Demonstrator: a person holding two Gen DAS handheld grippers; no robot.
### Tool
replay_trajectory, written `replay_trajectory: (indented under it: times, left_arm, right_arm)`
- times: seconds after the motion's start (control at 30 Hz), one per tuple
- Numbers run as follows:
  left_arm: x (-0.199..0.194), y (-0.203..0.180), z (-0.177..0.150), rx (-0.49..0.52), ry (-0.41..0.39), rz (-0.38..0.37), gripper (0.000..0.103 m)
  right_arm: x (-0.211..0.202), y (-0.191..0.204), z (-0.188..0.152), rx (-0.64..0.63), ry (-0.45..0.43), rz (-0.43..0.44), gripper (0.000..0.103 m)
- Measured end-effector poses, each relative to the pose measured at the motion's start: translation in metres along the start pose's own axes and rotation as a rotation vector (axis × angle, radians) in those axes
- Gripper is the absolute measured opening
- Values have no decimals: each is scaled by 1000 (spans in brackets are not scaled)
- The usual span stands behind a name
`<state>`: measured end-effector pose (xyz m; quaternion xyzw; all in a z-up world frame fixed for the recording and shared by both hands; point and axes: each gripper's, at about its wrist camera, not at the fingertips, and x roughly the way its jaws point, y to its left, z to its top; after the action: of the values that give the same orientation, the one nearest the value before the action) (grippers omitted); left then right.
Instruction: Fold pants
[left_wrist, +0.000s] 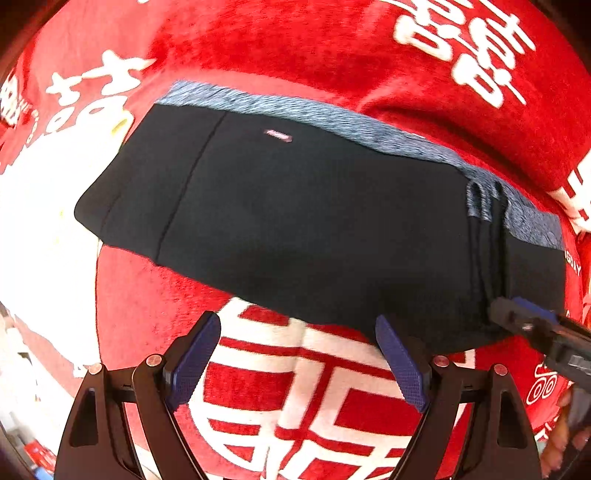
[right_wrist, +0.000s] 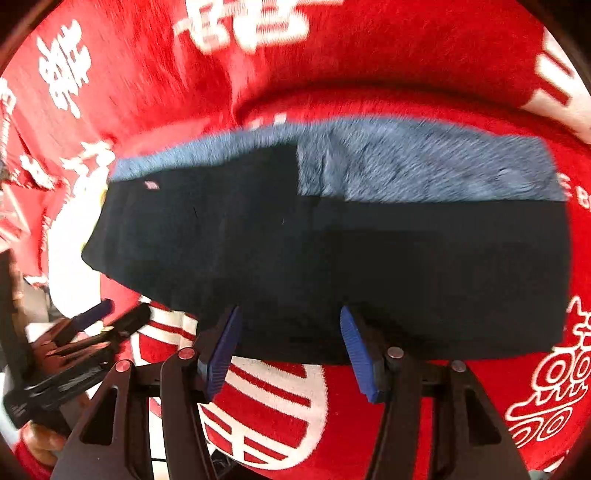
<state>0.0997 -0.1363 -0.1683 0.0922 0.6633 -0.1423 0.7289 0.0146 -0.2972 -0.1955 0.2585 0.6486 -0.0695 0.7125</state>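
- Two views, one folded garment: in the left wrist view the pants (left_wrist: 295, 221) lie just ahead of the left gripper (left_wrist: 297, 354), long axis crosswise; jaws wide, empty, pointing down at the red blanket (left_wrist: 258, 48).
- Right wrist view: right gripper (right_wrist: 290, 347) over the pants' (right_wrist: 332, 266) near edge, nearer; jaws parted, gripping nothing.

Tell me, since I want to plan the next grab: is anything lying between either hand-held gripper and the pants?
Nothing visible does. The left hand-held gripper and the right hand-held gripper both hang open at the near edge of the dark pants, with only the bare red blanket beneath them.
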Motion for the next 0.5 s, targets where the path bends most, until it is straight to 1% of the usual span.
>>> replay_trajectory:
  times: [0.03,0.1,0.23,0.37,0.5]
  left_arm:
    - [1,5,1,-8,1,-2,87]
    - [1,13,1,-27,0,-7,87]
    - [4,26,2,-63,3,-20,87]
    - [8,36,4,-95,12,-27,87]
    - [11,41,6,-110,21,-22,87]
  right_arm:
    - [6,3,1,0,4,-27,63]
    - [8,7,3,-10,-2,-40,67]
    - [9,10,2,-28,8,-56,67]
    - [10,22,3,-72,24,-100,67]
    - [11,32,5,-91,21,-136,67]
